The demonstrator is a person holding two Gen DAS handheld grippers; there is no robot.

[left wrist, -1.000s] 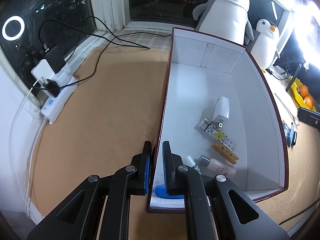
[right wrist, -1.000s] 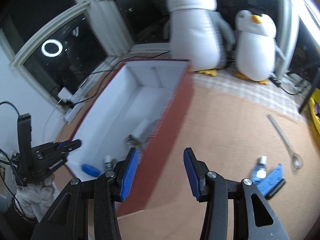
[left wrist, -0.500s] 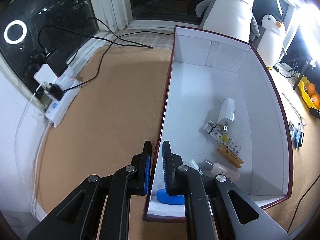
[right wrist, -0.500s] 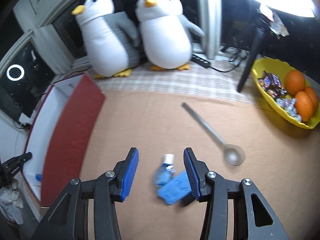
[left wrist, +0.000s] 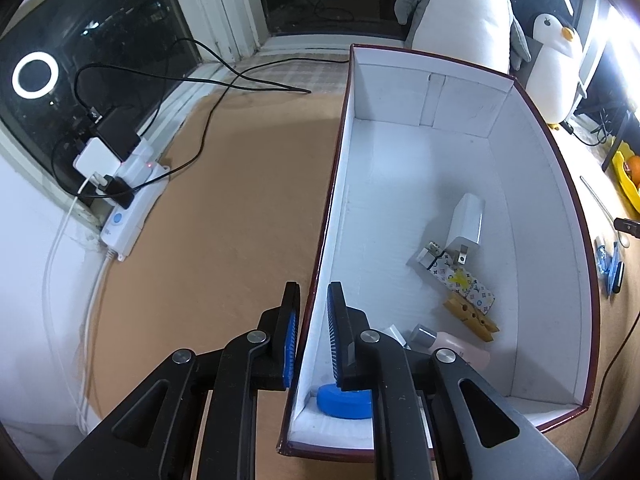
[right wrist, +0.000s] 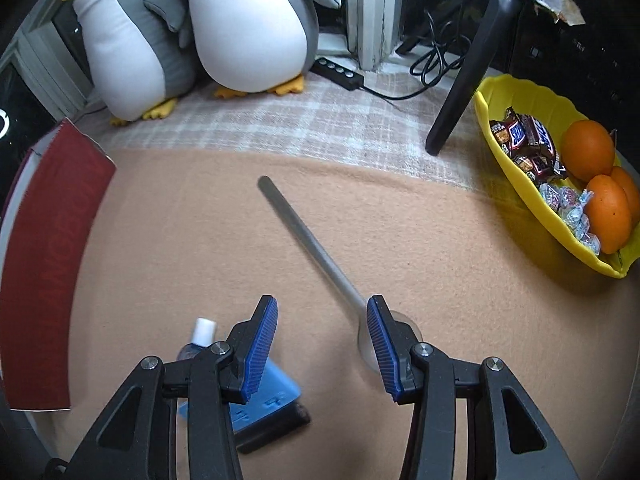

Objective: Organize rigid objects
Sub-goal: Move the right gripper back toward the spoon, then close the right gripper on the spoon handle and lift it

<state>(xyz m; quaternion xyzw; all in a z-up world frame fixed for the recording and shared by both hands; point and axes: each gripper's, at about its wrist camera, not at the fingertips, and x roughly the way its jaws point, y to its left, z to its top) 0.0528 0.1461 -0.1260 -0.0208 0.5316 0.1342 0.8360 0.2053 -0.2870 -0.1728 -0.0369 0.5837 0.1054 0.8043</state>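
My left gripper [left wrist: 312, 312] is shut on the left wall of the red box with a white inside [left wrist: 432, 168]. In the box lie a white charger [left wrist: 466, 220], a patterned lighter [left wrist: 460, 280], a wooden clothespin [left wrist: 472, 318], a pink bottle [left wrist: 456, 348] and a blue round piece [left wrist: 344, 400]. My right gripper [right wrist: 322, 340] is open above the tan cloth. A metal spoon [right wrist: 312, 244] lies between and ahead of its fingers. A small blue bottle [right wrist: 200, 340] and a blue and black flat object [right wrist: 264, 408] lie under its left finger.
Two plush penguins [right wrist: 200, 32] stand at the back. A yellow bowl [right wrist: 532, 184] with oranges and sweets sits at the right, beside a black tripod leg [right wrist: 464, 80]. A power strip [left wrist: 132, 208] with cables lies left of the box. The box's red outer wall [right wrist: 44, 260] is at the left.
My right gripper swung right, away from the box, and now hovers over the spoon and the blue items. My left gripper kept its hold on the box wall.
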